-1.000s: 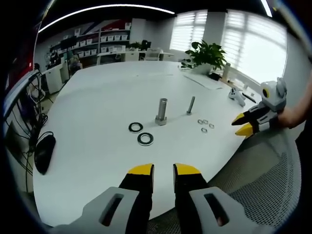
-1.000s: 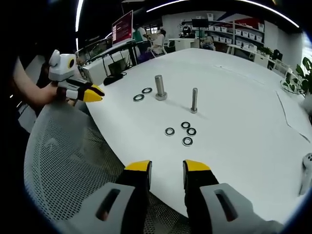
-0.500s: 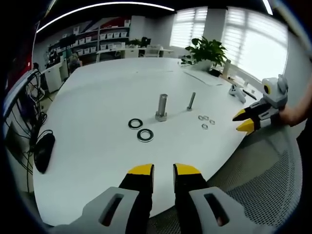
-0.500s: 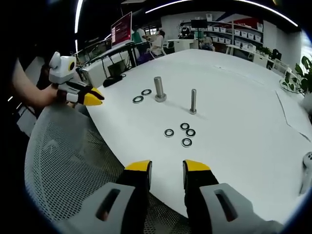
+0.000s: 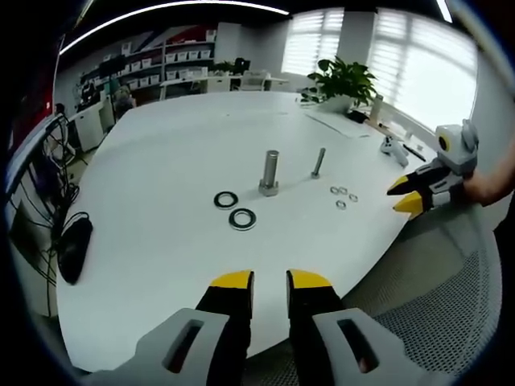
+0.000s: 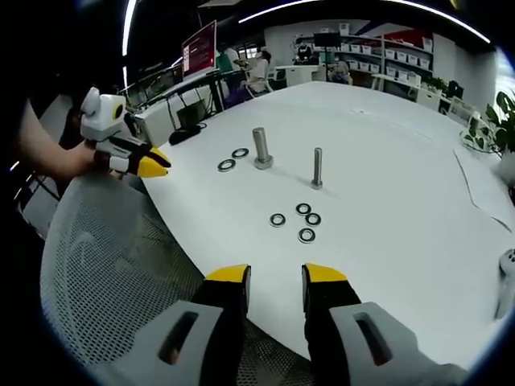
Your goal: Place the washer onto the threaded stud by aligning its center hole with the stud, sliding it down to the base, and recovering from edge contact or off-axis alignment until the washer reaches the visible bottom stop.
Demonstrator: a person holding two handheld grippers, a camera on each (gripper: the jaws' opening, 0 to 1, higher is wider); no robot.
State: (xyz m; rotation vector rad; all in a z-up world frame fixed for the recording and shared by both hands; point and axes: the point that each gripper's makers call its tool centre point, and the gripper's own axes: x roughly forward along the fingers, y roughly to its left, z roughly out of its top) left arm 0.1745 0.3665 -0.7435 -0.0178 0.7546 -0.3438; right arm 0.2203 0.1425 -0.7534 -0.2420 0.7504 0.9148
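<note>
Nothing placed yet
Both the left tool (image 5: 269, 279) and right tool (image 6: 276, 275) hung released, empty; every washer (image 6: 306, 235) lay on the surface (image 6: 386, 193) beside the bare stud (image 6: 317, 167).

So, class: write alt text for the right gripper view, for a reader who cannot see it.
Two upright bolts, a thick stud and a thinner stud, stand on a white table, with two large washers beside the thick one and four small washers nearer. The right gripper hovers open at the table's edge, and the left gripper is at the left.
</note>
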